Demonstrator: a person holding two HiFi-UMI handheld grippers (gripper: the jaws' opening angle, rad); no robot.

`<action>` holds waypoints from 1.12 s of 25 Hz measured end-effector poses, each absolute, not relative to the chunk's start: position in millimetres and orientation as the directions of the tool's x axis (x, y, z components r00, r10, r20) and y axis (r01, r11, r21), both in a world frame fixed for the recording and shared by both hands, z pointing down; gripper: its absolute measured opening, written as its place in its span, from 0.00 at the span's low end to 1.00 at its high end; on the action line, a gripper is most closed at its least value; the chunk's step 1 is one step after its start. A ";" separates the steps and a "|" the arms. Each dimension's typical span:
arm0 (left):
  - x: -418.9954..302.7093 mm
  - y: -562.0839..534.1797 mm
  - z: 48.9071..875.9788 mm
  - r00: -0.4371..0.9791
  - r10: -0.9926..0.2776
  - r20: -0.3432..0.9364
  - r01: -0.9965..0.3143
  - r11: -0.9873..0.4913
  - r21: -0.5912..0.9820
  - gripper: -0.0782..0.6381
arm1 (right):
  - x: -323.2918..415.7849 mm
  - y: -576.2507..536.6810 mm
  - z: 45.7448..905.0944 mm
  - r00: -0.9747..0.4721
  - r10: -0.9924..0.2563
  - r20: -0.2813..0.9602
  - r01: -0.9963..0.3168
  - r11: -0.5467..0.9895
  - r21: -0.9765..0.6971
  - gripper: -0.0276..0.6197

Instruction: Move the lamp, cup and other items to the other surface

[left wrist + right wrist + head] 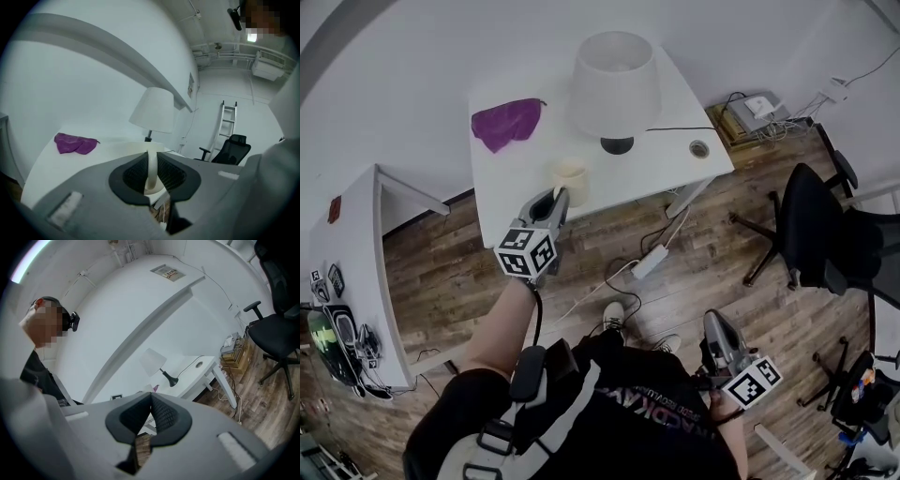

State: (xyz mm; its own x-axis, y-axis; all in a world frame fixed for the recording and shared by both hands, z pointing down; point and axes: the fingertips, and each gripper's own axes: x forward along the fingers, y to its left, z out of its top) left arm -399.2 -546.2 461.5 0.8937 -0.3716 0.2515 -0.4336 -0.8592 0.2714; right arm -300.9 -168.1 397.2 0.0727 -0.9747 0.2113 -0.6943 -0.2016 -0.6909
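The left gripper (558,195) is narrowed onto the cup (571,178). Its pads pinch a thin cream strip of it, the handle by the look of it, with the cup body just beyond the jaws. The cup sits in front of the lamp (615,84) and a little to its left, at the near edge of the desk (675,103). Whether it is clear of the desktop I cannot tell.

The step in hand looks like carrying the cup off. The likely target is the long white surface (352,225) far to the lamp's left, across a strip of floor, with dark gear lying on its near end. A grip on so thin a part may let the cup swing. Hold the gripper level, lift straight until the base is free of the desk edge, then travel slowly away from the lamp. Choose a bare patch beyond the gear to set it down.

The purple cloth (508,122) lies left of the lamp and behind the cup, out of the carry path. The lamp stands upright, its cord (675,128) trailing right. Swinging leftward avoids both shade and cord.

The right gripper (715,330) hangs well to the lamp's right and nearer the person. Its jaws are together on nothing, and it is best left there.
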 end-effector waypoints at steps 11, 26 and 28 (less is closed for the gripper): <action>-313.1 -470.2 416.1 0.986 -0.096 0.138 -0.137 -0.934 0.330 0.18 | -301.1 -140.9 395.0 0.190 -0.963 0.192 -0.672 -0.270 -0.689 0.05; -201.5 -227.9 369.0 0.976 0.203 0.079 0.164 -0.923 0.348 0.18 | -254.3 39.0 373.5 0.363 -0.925 0.111 -0.625 -0.330 -0.708 0.05; -190.8 -192.7 366.7 0.972 0.220 0.079 0.180 -0.920 0.349 0.18 | -245.0 68.7 371.6 0.371 -0.923 0.101 -0.624 -0.329 -0.709 0.05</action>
